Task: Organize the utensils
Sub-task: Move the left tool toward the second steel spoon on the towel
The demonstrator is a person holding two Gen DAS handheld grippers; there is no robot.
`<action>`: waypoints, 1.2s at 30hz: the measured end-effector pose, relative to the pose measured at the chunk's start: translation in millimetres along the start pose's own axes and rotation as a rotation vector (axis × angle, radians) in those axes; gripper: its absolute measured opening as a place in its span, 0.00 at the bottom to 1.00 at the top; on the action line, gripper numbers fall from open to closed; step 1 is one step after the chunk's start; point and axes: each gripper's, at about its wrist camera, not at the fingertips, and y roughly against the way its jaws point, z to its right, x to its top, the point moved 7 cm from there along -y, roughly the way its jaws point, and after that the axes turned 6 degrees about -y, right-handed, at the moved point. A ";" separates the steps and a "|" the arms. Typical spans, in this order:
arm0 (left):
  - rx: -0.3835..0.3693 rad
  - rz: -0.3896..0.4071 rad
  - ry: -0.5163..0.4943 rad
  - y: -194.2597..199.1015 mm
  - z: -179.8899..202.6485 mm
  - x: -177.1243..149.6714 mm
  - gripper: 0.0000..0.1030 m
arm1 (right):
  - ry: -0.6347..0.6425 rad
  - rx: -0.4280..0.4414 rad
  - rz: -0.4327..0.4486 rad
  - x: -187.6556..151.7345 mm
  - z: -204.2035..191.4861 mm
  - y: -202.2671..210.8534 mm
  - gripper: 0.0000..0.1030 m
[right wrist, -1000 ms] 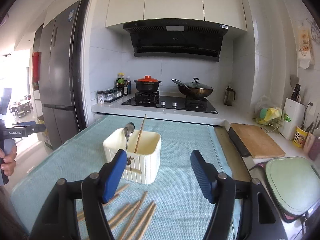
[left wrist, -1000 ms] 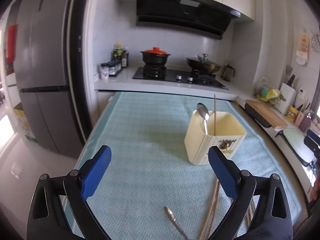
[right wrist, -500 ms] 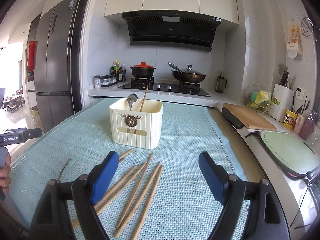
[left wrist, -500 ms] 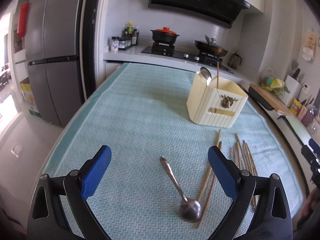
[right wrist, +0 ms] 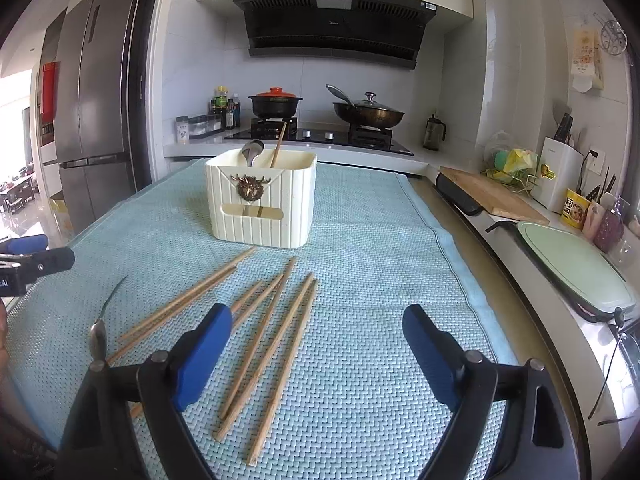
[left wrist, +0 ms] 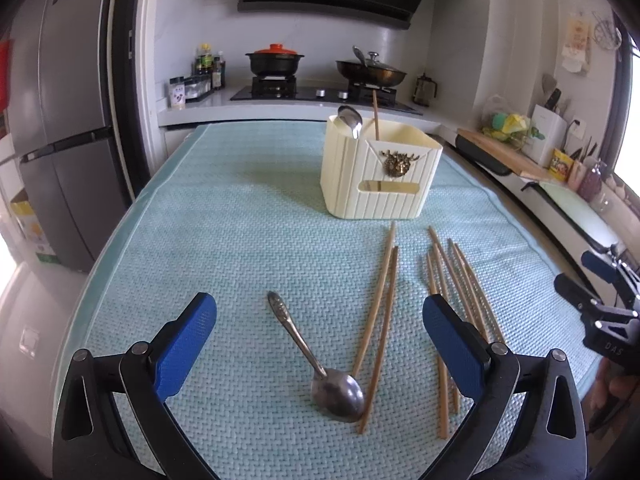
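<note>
A cream utensil holder point(left wrist: 380, 172) point(right wrist: 262, 198) stands on the pale blue mat, with a spoon and one chopstick upright in it. A metal spoon point(left wrist: 316, 364) point(right wrist: 99, 332) lies on the mat between the fingers of my left gripper point(left wrist: 318, 340), which is open and hangs just above it. Several wooden chopsticks point(left wrist: 444, 280) point(right wrist: 272, 332) lie loose in front of the holder. My right gripper point(right wrist: 318, 344) hovers over the near ends of the chopsticks; its jaws are opening and nothing is pressed between them.
The mat point(right wrist: 372, 264) covers the counter. A stove with a red-lidded pot point(left wrist: 274, 62) and a wok point(left wrist: 370, 72) stands behind. On the right are a wooden cutting board point(right wrist: 490, 196), a green board point(right wrist: 572, 264) and a knife block point(right wrist: 558, 172). A fridge point(left wrist: 60, 120) stands left.
Both grippers have sunk toward the mat and tilted down, so the loose spoon and chopsticks have come into view. The right jaws have spread wider.
</note>
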 end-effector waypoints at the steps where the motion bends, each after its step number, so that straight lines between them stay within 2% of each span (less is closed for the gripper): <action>1: -0.007 0.006 -0.004 1.1 0.2 1.4 1.00 | 0.003 0.005 -0.006 -0.7 -1.3 -1.0 0.90; 6: -0.008 -0.010 -0.023 -2.2 3.4 -4.5 1.00 | 0.030 0.011 -0.013 -0.4 -7.6 -0.8 0.93; 11: -0.060 -0.037 0.016 -7.1 6.7 -9.4 1.00 | 0.047 0.007 -0.015 4.7 -9.5 1.3 0.93; 18: -0.037 -0.012 0.000 -0.1 7.8 -6.9 0.99 | 0.055 0.023 -0.027 6.4 -14.1 0.4 0.93; 29: -0.051 -0.038 0.016 -0.4 5.6 -9.6 0.99 | 0.048 0.024 -0.049 3.8 -13.7 -1.7 0.93; 36: -0.046 -0.055 0.095 3.1 -21.9 -16.4 0.99 | 0.012 0.033 -0.057 -0.2 -3.6 2.8 0.93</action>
